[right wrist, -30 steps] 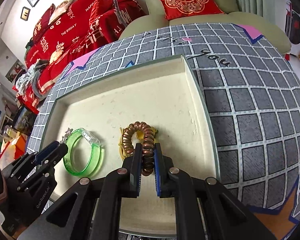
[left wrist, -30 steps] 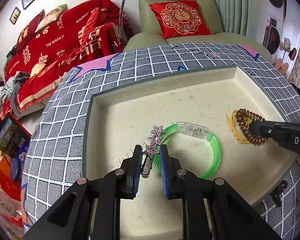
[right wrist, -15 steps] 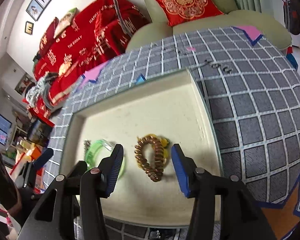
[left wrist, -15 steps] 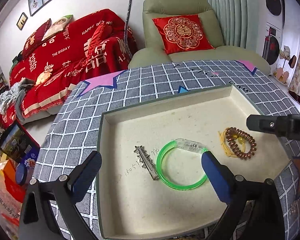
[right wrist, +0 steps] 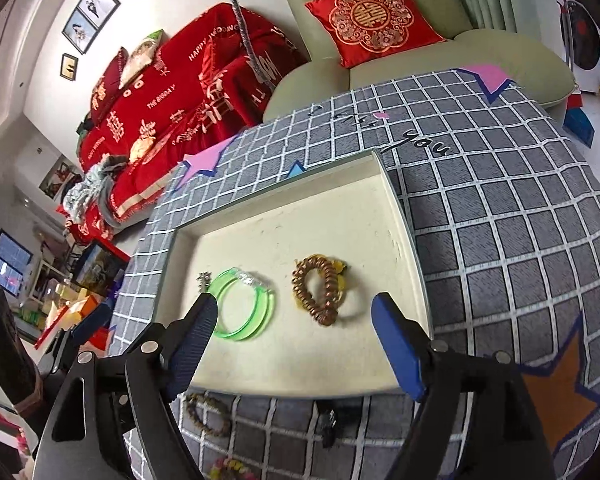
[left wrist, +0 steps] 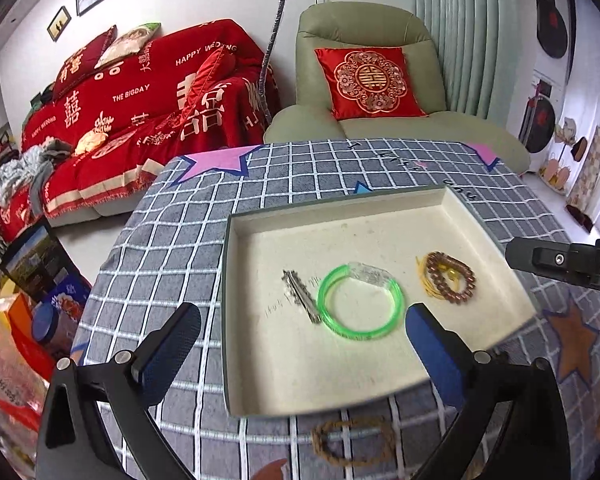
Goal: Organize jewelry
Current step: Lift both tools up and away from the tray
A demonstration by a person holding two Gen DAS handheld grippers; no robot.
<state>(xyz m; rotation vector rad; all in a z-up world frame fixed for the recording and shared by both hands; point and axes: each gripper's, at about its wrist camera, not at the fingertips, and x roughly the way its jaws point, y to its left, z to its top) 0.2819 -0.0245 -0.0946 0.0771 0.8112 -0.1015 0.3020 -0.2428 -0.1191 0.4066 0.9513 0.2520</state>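
Note:
A shallow cream tray [left wrist: 452, 204] [right wrist: 384, 184] lies on the checked tablecloth. In it lie a star hair clip [left wrist: 302, 296] [right wrist: 203, 279], a green bangle [left wrist: 360, 306] [right wrist: 244, 306] and a brown bead bracelet with a yellow band [left wrist: 450, 282] [right wrist: 320, 290]. My left gripper [left wrist: 300, 332] is open and empty, raised above the tray's near left. My right gripper [right wrist: 292, 332] is open and empty above the tray's near edge. Another brown bracelet [left wrist: 354, 442] [right wrist: 208, 414] lies on the cloth in front of the tray.
A black clip [right wrist: 328, 420] and a colourful bead bracelet [right wrist: 230, 470] lie on the cloth near the tray's front. A green armchair with a red cushion [left wrist: 370, 80] and a red sofa [left wrist: 140, 112] stand behind the table. Boxes [left wrist: 32, 312] sit on the floor at left.
Both grippers opened, releasing the hair clip and the bead bracelet into the tray, then pulled back and up. The jaws have spread wider since half a second ago.

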